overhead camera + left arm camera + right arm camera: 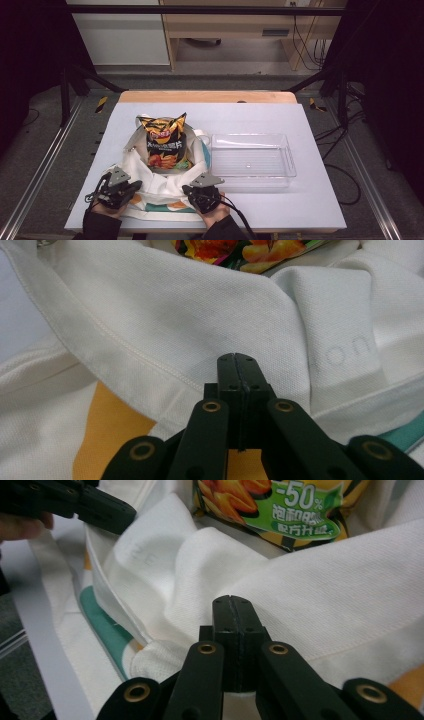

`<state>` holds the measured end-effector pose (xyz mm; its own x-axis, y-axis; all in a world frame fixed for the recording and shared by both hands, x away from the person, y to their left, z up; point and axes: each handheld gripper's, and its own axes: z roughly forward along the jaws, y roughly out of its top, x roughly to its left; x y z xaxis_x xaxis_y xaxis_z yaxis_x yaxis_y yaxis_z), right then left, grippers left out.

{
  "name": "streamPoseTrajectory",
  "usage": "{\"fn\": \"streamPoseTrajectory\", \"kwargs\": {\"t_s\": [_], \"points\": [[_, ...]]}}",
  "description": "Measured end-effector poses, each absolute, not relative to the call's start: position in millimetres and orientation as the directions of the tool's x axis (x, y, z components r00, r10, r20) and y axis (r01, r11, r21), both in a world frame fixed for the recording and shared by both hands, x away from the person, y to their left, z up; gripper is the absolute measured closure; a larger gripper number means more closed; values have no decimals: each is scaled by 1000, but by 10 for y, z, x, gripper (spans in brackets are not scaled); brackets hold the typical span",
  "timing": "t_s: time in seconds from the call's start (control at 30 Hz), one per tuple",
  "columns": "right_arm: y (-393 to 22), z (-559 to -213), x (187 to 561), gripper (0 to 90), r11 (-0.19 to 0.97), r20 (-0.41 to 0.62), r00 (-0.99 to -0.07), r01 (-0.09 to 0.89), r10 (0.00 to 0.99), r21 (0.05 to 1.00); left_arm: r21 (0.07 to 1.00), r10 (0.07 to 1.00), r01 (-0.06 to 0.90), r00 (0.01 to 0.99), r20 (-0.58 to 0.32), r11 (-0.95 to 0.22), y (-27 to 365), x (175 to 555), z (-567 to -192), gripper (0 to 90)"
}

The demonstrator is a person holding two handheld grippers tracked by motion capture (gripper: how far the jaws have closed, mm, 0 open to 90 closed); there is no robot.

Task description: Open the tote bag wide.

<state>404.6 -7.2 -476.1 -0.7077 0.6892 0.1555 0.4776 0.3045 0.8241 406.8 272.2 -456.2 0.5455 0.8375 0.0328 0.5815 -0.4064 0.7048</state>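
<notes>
Jaws pinching tote bag [155,192], chip bag [164,143] inside, clear bin [252,161] empty

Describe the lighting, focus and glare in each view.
High view: the white table is evenly lit while the surroundings fall dark, and the clear tray shows faint glare. Left gripper view: the tote bag weave is sharp, the chip bag at the top slightly soft, the left tool black with little detail. Right gripper view: the fabric around the right tool is bright, the background hand blurred.

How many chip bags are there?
1. The chip bag stands in the open tote, left of the clear tray. More could be hidden inside the tote.
</notes>
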Motion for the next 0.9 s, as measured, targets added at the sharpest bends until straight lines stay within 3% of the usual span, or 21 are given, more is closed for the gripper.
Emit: {"fn": "streamPoseTrajectory", "kwargs": {"t_s": [0.27,0.43,0.63,0.9], "points": [[-84,-4791,4042,900,304,153,-697,486,700,820,690,837,598,547,19,-407,2711,4090,-4602,898],[-145,-4709,4062,900,303,98,-665,461,741,834,687,836,601,548,18,-408,2712,4096,-4609,897],[-190,-4856,4071,900,300,110,-639,497,761,814,686,832,600,554,16,-412,2721,4098,-4587,892],[-179,-4892,4070,900,314,102,-646,496,756,810,797,847,524,530,-30,-300,2785,4179,-4283,849]]}}
